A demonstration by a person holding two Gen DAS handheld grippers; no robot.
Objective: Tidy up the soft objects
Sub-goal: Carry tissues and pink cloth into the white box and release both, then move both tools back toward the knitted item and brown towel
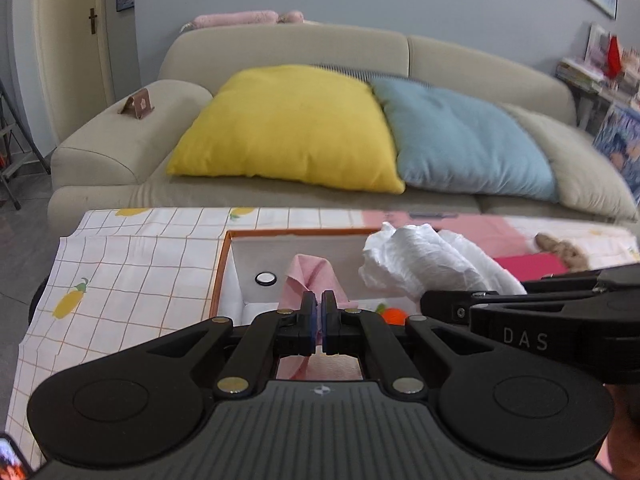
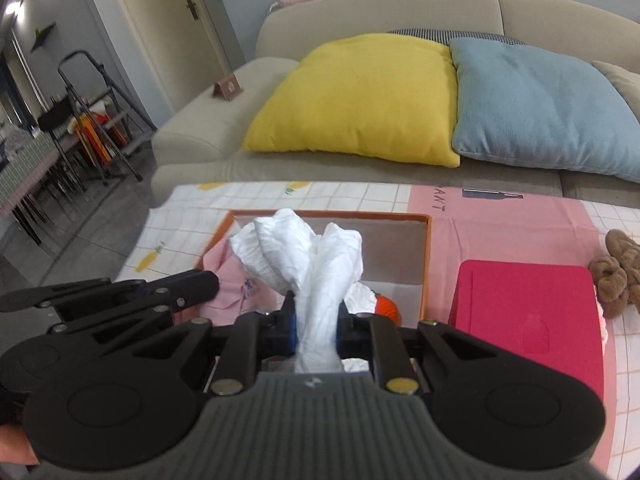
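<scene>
While both grippers sit low in their own frames over the box [image 2: 426,256], each has soft cloth pinched between its pads. In the left wrist view, the left gripper [image 1: 319,322] at lower centre has its jaws almost fully together on a thin fold of the pink cloth [image 1: 310,280], which rises from inside the box; the thinness of the fold accounts for the narrow gap. In the right wrist view, the right gripper [image 2: 316,326] at lower centre is clamped on the twisted neck of a white cloth [image 2: 304,256], its jaws a little further apart because the bunched fabric is thicker. The white bundle fans out above the pads and stands over the middle of the box.

The box lies at centre frame on a checked tablecloth [image 1: 120,264]. Its orange rim and pale inner walls are visible. An orange soft item [image 2: 387,307] lies in the box just right of the right gripper; what it is cannot be made out. A red box [image 2: 524,312] sits at right on the table, apart from the orange-rimmed one, and a brown plush item [image 2: 618,276] lies beyond it at the right edge, not yet gathered.

Judgement: the cloths are held by small pinches so that they hang compact and can be lowered into the box without spilling over the rim.
</scene>
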